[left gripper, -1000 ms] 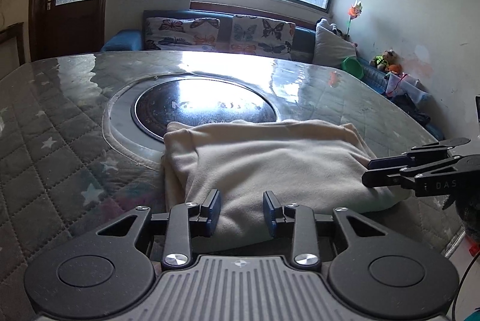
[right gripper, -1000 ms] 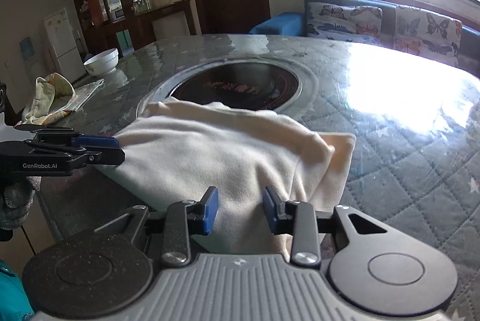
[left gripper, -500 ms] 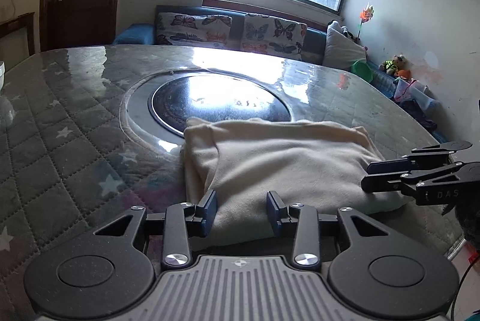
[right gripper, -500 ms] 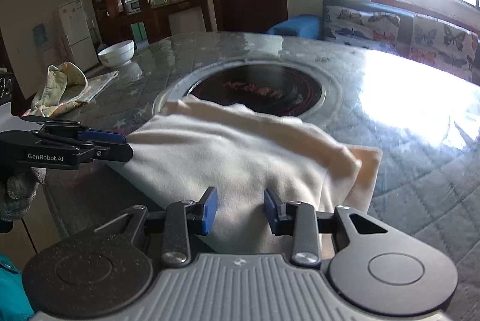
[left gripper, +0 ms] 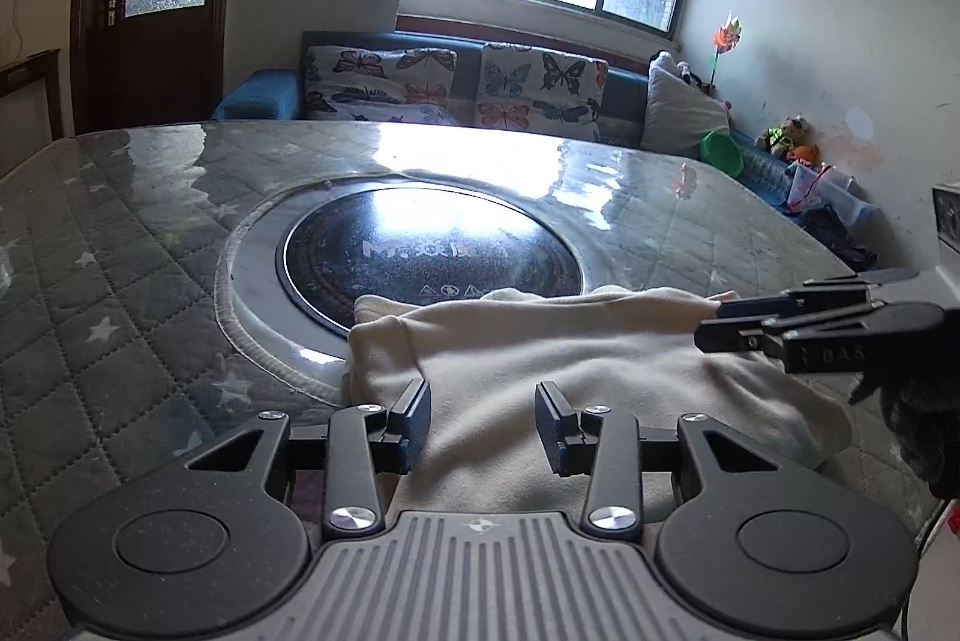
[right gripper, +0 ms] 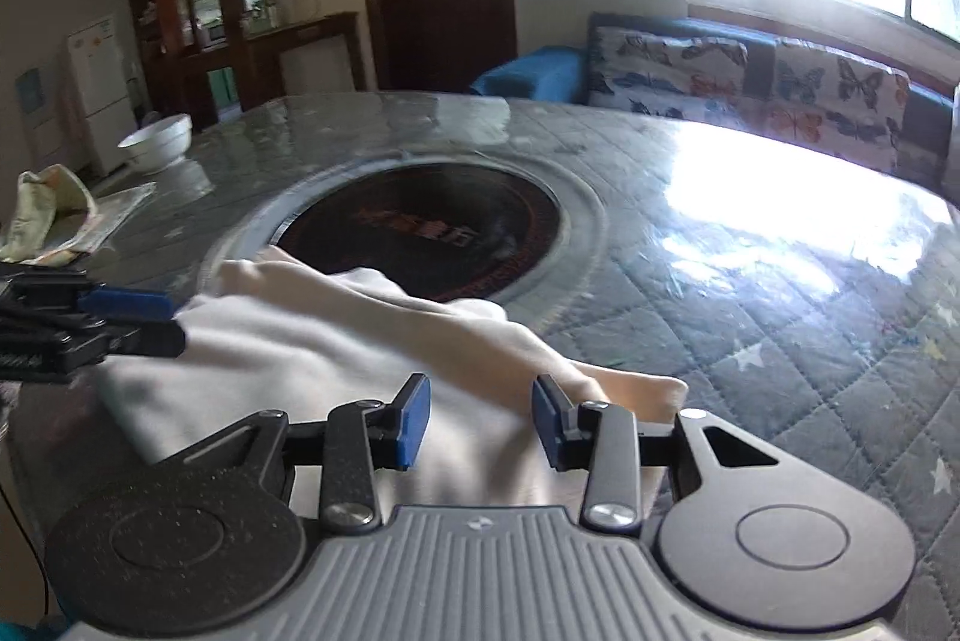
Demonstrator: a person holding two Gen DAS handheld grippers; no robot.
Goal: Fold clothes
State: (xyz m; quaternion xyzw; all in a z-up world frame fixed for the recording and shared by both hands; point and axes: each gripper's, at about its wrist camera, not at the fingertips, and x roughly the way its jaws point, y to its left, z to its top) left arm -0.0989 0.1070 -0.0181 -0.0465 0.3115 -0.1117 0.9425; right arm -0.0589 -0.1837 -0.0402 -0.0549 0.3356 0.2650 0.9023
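A cream garment [left gripper: 576, 359], folded into a flat bundle, lies near the front edge of the quilted table, its far edge over the rim of the round black cooktop. My left gripper [left gripper: 483, 419] is open above the bundle's near left part, nothing between its fingers. My right gripper [right gripper: 482, 419] is open above the bundle's right end [right gripper: 456, 341]. Each gripper shows in the other's view: the right one [left gripper: 798, 323] at the far right, the left one [right gripper: 90, 323] at the far left.
The round black cooktop [left gripper: 432, 257] is sunk into the glass-topped table [left gripper: 120, 281]. A white bowl [right gripper: 157, 142] and a crumpled cloth [right gripper: 54, 209] lie at the table's far left. A butterfly-cushion sofa [left gripper: 456, 89] stands behind the table.
Both grippers have drawn back and lowered toward the table's near edge, so the garment looks flatter and farther away. Both stay open and the garment has not moved.
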